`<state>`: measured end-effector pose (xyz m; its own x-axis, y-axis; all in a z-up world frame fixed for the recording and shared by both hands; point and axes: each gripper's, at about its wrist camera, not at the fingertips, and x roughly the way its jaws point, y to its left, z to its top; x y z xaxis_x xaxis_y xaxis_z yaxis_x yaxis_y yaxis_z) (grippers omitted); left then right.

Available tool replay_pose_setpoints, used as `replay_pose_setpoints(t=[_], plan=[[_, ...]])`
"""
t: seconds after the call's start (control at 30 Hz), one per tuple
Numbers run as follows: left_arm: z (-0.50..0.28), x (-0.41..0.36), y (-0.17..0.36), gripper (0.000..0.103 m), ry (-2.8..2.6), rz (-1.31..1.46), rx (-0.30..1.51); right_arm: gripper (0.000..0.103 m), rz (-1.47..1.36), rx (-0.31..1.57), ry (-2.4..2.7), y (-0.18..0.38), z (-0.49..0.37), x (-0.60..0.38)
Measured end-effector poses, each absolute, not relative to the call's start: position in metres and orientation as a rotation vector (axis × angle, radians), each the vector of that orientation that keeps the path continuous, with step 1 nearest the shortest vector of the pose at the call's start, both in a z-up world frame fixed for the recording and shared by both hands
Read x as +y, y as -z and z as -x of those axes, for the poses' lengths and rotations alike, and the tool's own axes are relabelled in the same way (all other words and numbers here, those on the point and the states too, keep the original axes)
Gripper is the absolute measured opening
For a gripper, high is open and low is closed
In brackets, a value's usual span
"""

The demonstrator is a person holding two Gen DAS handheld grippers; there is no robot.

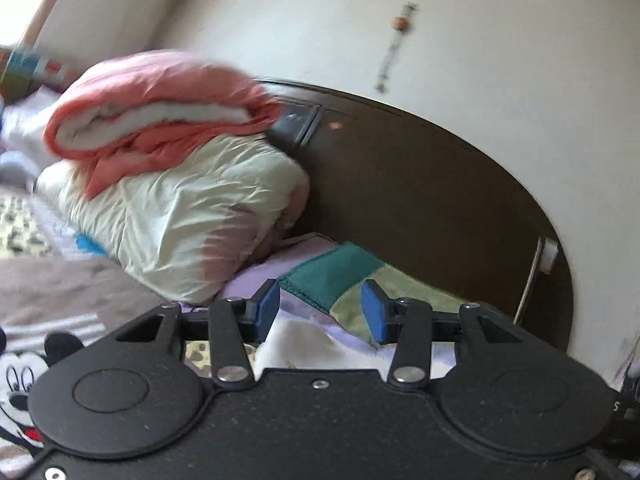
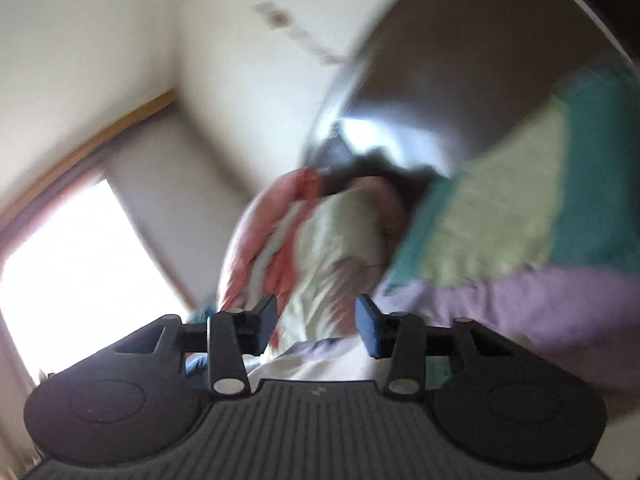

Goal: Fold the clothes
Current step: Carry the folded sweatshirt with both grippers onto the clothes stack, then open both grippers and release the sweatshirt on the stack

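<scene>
Clothes are lying on a bed here. A patchwork garment [image 1: 340, 276] of teal, pale green and purple squares is sitting in the lower middle of the left view, just past the left gripper [image 1: 322, 312]. Its 2 blue pads [image 1: 269, 307] are standing apart and holding nothing. In the right view the same garment [image 2: 512, 232] is filling the right side, blurred. The right gripper [image 2: 316, 320] is also gaping, with nothing between its fingers. A stack of folded quilts [image 1: 172, 184], a pink one on a cream one, is resting at the left, against the dark headboard [image 1: 420, 184]. A Mickey Mouse sheet [image 1: 16, 376] is showing at the lower left.

To do this step well, I think both tongs should be going down to 2 corners of the garment, pinching only 1 layer, and pulling it flat before folding. The right view is shaky, so slowing down may be helping.
</scene>
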<state>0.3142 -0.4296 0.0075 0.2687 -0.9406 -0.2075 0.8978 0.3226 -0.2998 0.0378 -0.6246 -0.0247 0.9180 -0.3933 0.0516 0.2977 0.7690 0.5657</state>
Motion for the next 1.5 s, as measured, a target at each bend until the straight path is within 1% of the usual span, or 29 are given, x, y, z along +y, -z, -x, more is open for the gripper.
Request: replay_pose_setpoints(t=[0.07,0.13,0.17,0.23,0.3,0.43,0.53,0.57,0.6,0.63,0.7,0.77,0.83,0.87,0.9,0.97,1.03,1.07,1.13,1.17,1.43,1.5], plan=[[-0.301,-0.422,-0.007,0.044,1.215,0.096,0.300,0.047,-0.483,-0.082,0.326,0.022,-0.057,-0.611],[-0.304,-0.432,0.022,0.044,1.158,0.014,0.355,0.046,-0.420,0.014,0.291,0.030,-0.081,-0.603],[-0.306,-0.437,0.037,0.044,1.129,-0.027,0.385,0.047,-0.365,0.063,0.297,0.033,-0.091,-0.597],[-0.312,-0.430,0.044,0.046,1.115,0.048,0.423,0.046,-0.282,0.130,0.307,0.039,-0.108,-0.588],[-0.308,-0.431,0.041,0.046,1.108,0.022,0.409,0.046,-0.205,0.194,0.315,0.044,-0.123,-0.579],[-0.309,-0.427,0.022,0.047,1.085,0.024,0.427,0.048,-0.152,0.187,0.358,0.039,-0.123,-0.560],[-0.300,-0.413,0.010,0.055,1.060,0.009,0.431,0.049,-0.152,0.115,0.364,0.029,-0.099,-0.545],[-0.295,-0.407,0.006,0.061,1.054,0.011,0.442,0.049,-0.154,0.096,0.349,0.026,-0.093,-0.541],[-0.291,-0.401,0.003,0.067,1.048,0.014,0.455,0.050,-0.157,0.076,0.334,0.023,-0.087,-0.536],[-0.287,-0.397,0.000,0.069,1.043,0.013,0.468,0.051,-0.192,0.063,0.315,0.020,-0.082,-0.535],[-0.278,-0.388,-0.005,0.076,1.034,0.009,0.494,0.058,-0.299,0.046,0.276,0.014,-0.074,-0.535],[-0.269,-0.379,-0.009,0.082,1.035,0.024,0.536,0.058,-0.409,0.049,0.250,0.007,-0.066,-0.536],[-0.260,-0.371,-0.015,0.084,1.015,0.028,0.573,0.059,-0.457,0.063,0.268,-0.002,-0.056,-0.533],[-0.255,-0.368,-0.017,0.090,0.999,0.028,0.589,0.065,-0.489,0.067,0.275,-0.003,-0.048,-0.532],[-0.250,-0.364,-0.020,0.095,0.984,0.028,0.605,0.075,-0.531,0.078,0.283,-0.004,-0.041,-0.533],[-0.239,-0.357,-0.025,0.095,0.969,0.044,0.637,0.088,-0.589,0.105,0.296,-0.003,-0.029,-0.534],[-0.227,-0.349,-0.030,0.097,0.943,0.061,0.647,0.089,-0.610,0.130,0.297,-0.006,-0.015,-0.533],[-0.221,-0.345,-0.033,0.103,0.930,0.069,0.652,0.092,-0.608,0.150,0.309,-0.008,-0.009,-0.532],[-0.209,-0.338,-0.040,0.103,0.879,0.079,0.662,0.101,-0.606,0.181,0.332,-0.016,-0.001,-0.531],[-0.203,-0.335,-0.043,0.103,0.853,0.085,0.666,0.103,-0.606,0.195,0.343,-0.019,0.002,-0.530],[-0.164,-0.304,-0.066,0.103,0.926,0.182,0.674,0.103,-0.569,0.326,0.402,-0.042,0.025,-0.517],[-0.151,-0.306,-0.073,0.103,0.912,0.130,0.640,0.103,-0.545,0.349,0.418,-0.045,0.030,-0.510]])
